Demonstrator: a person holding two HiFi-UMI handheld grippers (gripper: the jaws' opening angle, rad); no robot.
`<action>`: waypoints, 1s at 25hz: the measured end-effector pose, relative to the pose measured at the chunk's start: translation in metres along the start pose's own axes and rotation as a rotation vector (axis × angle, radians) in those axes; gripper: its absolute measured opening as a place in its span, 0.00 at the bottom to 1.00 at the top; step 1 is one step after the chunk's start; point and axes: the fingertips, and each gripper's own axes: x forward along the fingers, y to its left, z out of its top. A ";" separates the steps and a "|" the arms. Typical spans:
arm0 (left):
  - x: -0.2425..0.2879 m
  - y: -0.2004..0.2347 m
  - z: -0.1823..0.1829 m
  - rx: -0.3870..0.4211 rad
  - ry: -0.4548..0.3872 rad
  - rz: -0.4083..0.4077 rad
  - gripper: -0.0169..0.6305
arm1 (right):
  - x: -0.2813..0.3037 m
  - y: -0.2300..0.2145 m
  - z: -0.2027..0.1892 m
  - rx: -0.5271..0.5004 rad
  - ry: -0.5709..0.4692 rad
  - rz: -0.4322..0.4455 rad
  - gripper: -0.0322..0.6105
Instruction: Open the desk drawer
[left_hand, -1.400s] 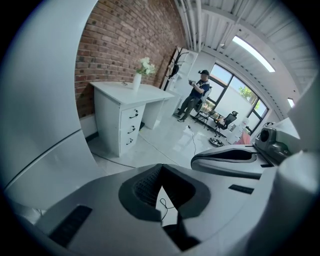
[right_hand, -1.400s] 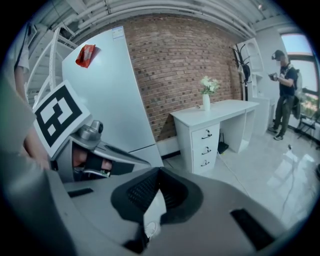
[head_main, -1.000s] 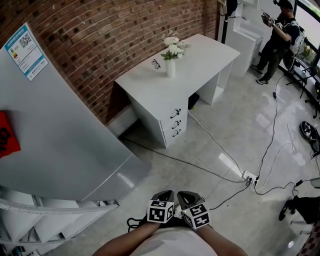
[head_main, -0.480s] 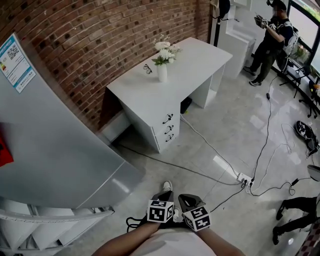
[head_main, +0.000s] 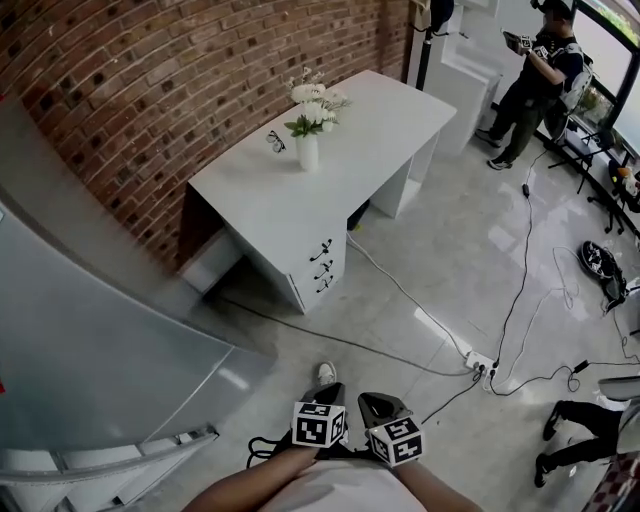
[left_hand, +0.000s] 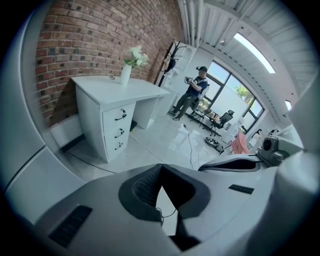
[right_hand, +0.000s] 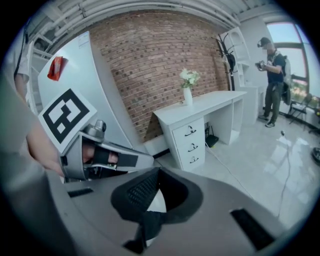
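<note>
Head camera is up high, looking steeply down: white desk (head_main: 330, 165) well off in the upper frame, left gripper (head_main: 328, 392) and right gripper (head_main: 375, 402) at the bottom edge. The left gripper view sits low, facing the desk's drawer side from well away. The right gripper view sits alongside on the same heading, with the left gripper at its left edge. All three share the desk, brick wall (head_main: 150, 90) and vase (head_main: 308, 152).

No words or numbers can be read. A red sticker (right_hand: 57, 68) on the grey panel (right_hand: 75, 60) at left is too small. The cubes on the left gripper (head_main: 328, 390) and right gripper (head_main: 380, 404) bear only square patterns.
</note>
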 end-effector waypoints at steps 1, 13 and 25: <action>0.007 0.006 0.007 -0.009 0.004 -0.002 0.04 | 0.007 -0.006 0.006 0.010 0.005 -0.001 0.07; 0.075 0.097 0.094 -0.144 0.030 0.007 0.04 | 0.088 -0.051 0.082 -0.002 0.121 -0.019 0.07; 0.113 0.155 0.162 -0.100 0.021 -0.006 0.04 | 0.115 -0.075 0.138 -0.150 0.183 -0.087 0.07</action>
